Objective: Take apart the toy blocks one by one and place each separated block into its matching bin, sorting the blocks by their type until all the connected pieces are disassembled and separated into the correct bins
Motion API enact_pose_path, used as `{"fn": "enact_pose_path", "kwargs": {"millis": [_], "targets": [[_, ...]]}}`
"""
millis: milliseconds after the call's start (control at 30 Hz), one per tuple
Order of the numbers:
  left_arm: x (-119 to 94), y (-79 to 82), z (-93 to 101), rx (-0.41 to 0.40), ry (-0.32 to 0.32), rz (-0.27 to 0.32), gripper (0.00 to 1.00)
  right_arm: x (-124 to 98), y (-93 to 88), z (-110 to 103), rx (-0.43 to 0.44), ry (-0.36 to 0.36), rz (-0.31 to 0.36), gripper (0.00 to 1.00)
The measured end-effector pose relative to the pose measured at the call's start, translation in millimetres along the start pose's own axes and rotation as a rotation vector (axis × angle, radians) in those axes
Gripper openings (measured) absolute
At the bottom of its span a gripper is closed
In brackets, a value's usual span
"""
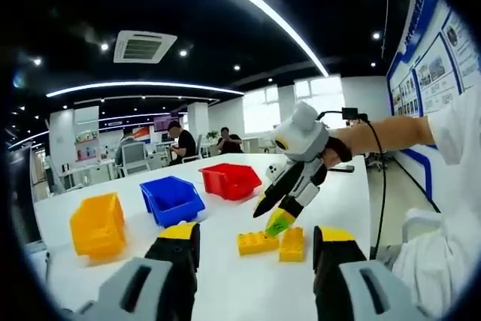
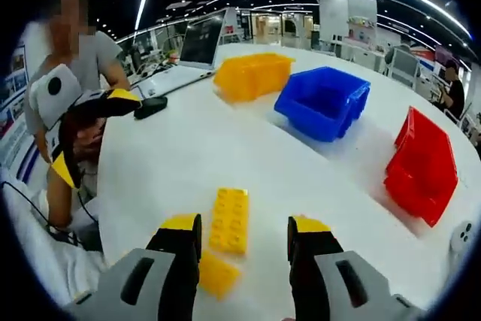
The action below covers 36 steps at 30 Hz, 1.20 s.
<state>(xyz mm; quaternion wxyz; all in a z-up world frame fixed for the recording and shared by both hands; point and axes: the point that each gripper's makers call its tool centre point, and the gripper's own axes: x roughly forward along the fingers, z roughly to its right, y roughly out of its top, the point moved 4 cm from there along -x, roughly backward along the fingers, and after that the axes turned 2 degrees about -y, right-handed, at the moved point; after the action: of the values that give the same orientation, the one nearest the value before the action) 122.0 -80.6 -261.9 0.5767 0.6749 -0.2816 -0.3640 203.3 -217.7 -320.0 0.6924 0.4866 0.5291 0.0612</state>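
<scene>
Two yellow studded blocks lie on the white table: a long one and a second touching or nearly touching it. My right gripper is open and hovers just over them, with the long block between its jaws. My left gripper is open too, held back from the blocks with nothing in it. Farther along the table, a yellow bin, a blue bin and a red bin stand in a row.
A laptop and a small black object sit near the table's far edge. The person holding the grippers is beside the table. A small white object lies by the red bin. Office desks and seated people are beyond the table.
</scene>
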Motion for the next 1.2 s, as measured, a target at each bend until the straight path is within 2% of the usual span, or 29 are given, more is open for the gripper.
{"fn": "enact_pose_path", "kwargs": {"millis": [367,433,533,567,867,1200], "targets": [[-2,0.5,-1.6,0.000,0.004,0.003,0.61,17,-3.7,-9,-0.027,-0.012,-0.035,0.43],[-2,0.4,-1.7,0.001,0.005,0.003,0.61,20,-6.2,-9,-0.037,-0.023,-0.040,0.40],[-2,0.8,-2.1,0.000,0.006,0.005,0.61,24,-10.5,-9,-0.045,-0.037,-0.057,0.29],[-3,0.7,-2.5,-0.001,0.006,0.005,0.61,25,-10.3,-6,-0.051,-0.065,-0.047,0.26],[-4,1.1,-4.2,-0.001,0.011,0.007,0.61,25,-7.9,-7,-0.054,-0.052,-0.040,0.25],[-5,1.9,-8.1,-0.008,0.024,0.011,0.61,11,6.7,-6,-0.020,-0.060,0.010,0.25]]}}
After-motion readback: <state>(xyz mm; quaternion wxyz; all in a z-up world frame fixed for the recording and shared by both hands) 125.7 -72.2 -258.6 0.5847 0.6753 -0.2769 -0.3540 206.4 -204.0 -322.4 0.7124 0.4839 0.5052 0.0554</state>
